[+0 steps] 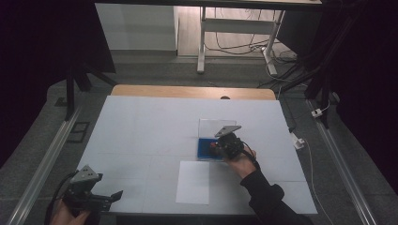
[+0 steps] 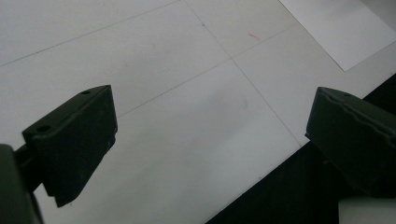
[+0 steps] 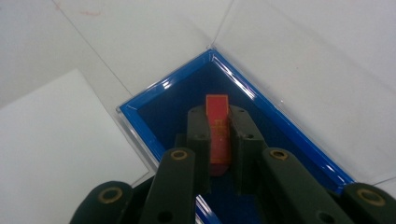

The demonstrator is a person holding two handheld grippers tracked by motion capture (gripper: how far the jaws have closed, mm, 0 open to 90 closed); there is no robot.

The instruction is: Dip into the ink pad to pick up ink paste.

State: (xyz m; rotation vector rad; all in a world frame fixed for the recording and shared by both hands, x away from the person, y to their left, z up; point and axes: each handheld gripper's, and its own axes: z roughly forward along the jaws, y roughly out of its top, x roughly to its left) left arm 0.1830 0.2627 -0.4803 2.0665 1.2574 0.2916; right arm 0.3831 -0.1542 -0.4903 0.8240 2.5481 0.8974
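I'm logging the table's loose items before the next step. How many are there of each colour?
Blue, shallow open box: 1
Orange-red, small flat rectangular piece, clamped between the right gripper jaws over the box: 1
White, sheet of paper: 1
Clear, hinged plastic lid behind the box: 1
Total: 4

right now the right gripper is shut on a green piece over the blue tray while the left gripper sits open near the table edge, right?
Not quite: the piece is orange-red, not green, as the right gripper view shows. The right gripper is shut on it over the blue tray, and the left gripper sits open near the table edge.
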